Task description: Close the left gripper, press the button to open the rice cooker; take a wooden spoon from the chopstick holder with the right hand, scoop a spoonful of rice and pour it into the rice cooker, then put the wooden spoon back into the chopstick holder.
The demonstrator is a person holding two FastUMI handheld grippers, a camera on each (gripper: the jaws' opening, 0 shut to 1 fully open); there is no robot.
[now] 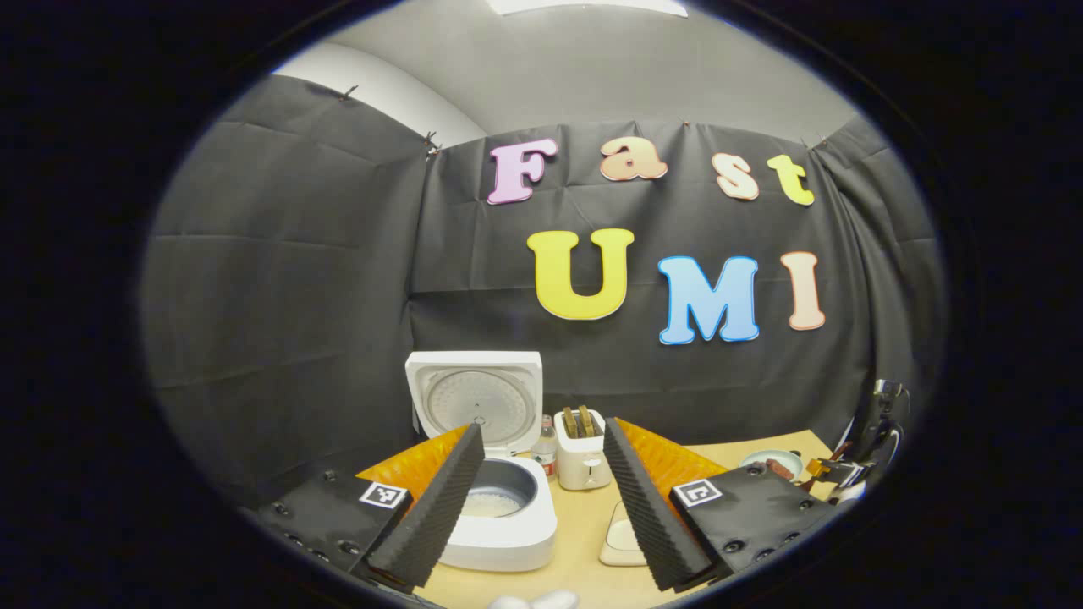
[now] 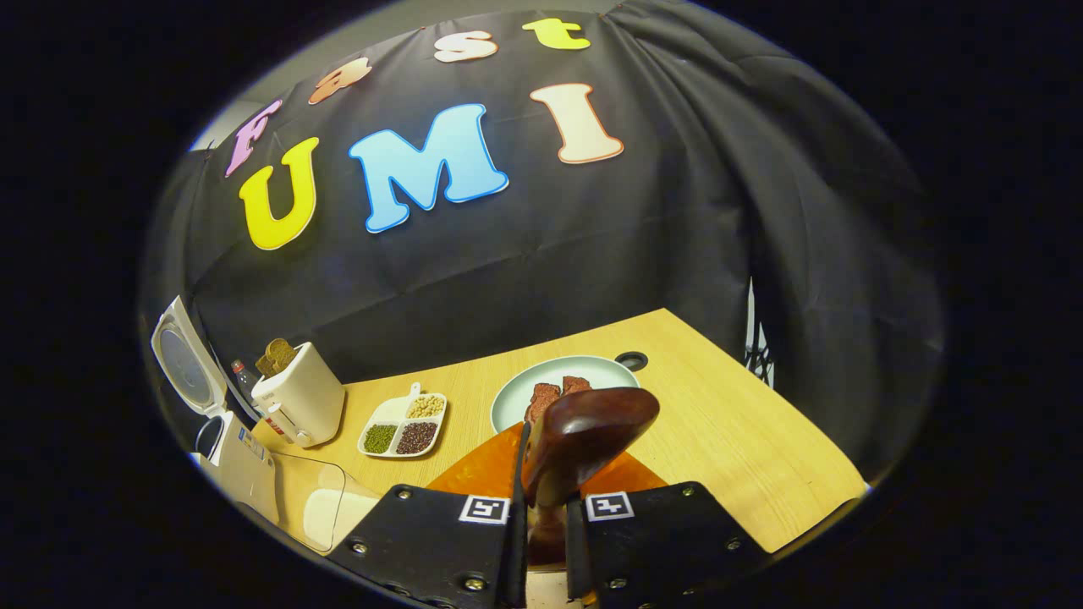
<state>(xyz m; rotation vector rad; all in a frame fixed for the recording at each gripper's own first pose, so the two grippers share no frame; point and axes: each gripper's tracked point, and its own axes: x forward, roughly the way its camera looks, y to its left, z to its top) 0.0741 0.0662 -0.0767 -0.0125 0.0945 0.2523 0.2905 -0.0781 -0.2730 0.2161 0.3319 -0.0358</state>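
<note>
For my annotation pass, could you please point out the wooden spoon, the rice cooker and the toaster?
wooden spoon [image 2: 592,431]: right gripper view, back of its bowl.
rice cooker [image 1: 508,541]: left gripper view, white front body.
toaster [image 2: 309,397]: right gripper view, side wall.

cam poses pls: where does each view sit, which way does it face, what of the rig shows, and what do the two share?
Left gripper view: rides the left gripper, low over the table, facing the open rice cooker and back wall; own jaws apart.
Right gripper view: rides the right gripper, facing the plate and far table corner; own jaws clamp the wooden spoon.
Shared: rice cooker, toaster, table.
</note>
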